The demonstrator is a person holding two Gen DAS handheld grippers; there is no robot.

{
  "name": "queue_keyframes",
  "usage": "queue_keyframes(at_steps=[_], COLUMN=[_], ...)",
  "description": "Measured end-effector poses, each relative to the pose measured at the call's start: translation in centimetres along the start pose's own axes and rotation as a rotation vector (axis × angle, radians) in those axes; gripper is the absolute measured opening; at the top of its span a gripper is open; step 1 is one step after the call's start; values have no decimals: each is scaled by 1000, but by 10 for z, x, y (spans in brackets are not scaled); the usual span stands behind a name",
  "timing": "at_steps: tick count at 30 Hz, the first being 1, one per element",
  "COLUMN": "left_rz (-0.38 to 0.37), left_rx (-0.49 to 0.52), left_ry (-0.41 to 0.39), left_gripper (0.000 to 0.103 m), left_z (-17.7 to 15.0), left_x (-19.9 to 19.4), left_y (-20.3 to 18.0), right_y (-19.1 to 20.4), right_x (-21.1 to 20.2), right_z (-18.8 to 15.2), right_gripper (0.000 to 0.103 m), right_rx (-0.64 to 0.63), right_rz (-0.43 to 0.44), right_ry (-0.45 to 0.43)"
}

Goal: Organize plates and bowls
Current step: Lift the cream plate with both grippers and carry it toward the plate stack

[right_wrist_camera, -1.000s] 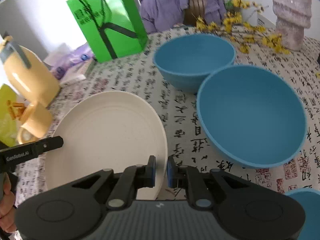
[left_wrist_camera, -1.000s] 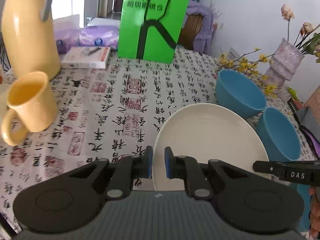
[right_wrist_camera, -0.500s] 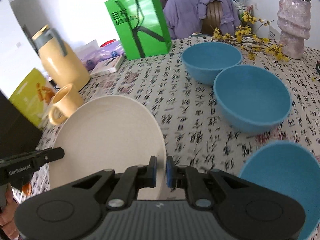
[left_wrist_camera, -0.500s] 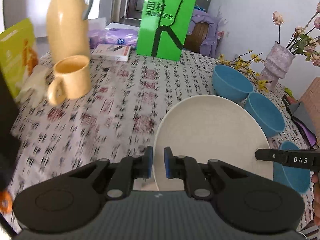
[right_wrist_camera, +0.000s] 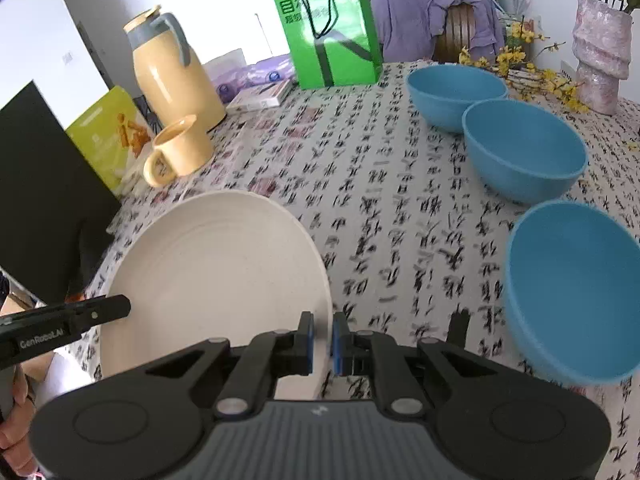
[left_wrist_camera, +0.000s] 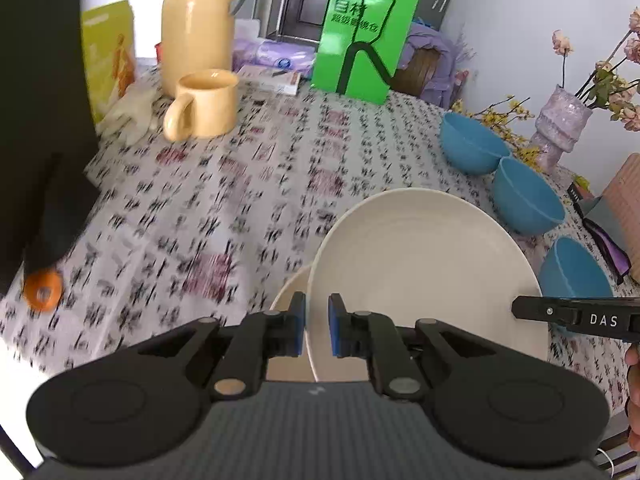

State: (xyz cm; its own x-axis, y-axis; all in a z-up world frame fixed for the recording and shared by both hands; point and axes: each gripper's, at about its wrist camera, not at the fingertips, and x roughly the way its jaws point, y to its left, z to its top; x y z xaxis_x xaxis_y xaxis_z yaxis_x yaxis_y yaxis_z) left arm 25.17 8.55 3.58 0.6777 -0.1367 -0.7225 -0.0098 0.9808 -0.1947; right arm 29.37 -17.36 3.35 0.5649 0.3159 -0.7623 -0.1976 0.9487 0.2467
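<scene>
Since a second ago you have carried the round cream plate back toward the near edge of the table, so the three blue bowls and the yellow things now sit farther off in both views. You hold the plate between both grippers, lifted clear of the calligraphy-print tablecloth. Your left gripper is clamped on the plate's left rim, blue pads pressing either face of the thin edge, and your right gripper is clamped the same way on the right rim. Both point forward and down at a slant, and each shows in the other's view as a black finger reaching in from the side. A bit of your right hand shows at the left view's right edge, and your left hand at the right view's lower left corner.

Just under the held plate's left side, a second cream plate peeks out in the left view.

To the right, the blue bowls stand in a row on the cloth, near bowl apart from the plate. Across the table stand a yellow mug and a tall yellow thermos jug, with a bright green paper bag behind and a pale purple vase at the far right.
</scene>
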Motion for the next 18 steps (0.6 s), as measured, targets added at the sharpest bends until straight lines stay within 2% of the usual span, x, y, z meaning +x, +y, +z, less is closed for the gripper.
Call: queue_keyframes(at_steps=[13,18], left_rz=[16,31], left_rx=[-39,-36], left_ry=[31,34], left_gripper=[12,13], left_z=[-24,-24], left_x=[11,17], left_y=[21,24], right_y=[18,23], right_x=[18,25], right_z=[-20,-18], right_gripper=[10,15], right_rx=[-21,-30], right_rz=[-25,-21], right_ry=[35,35])
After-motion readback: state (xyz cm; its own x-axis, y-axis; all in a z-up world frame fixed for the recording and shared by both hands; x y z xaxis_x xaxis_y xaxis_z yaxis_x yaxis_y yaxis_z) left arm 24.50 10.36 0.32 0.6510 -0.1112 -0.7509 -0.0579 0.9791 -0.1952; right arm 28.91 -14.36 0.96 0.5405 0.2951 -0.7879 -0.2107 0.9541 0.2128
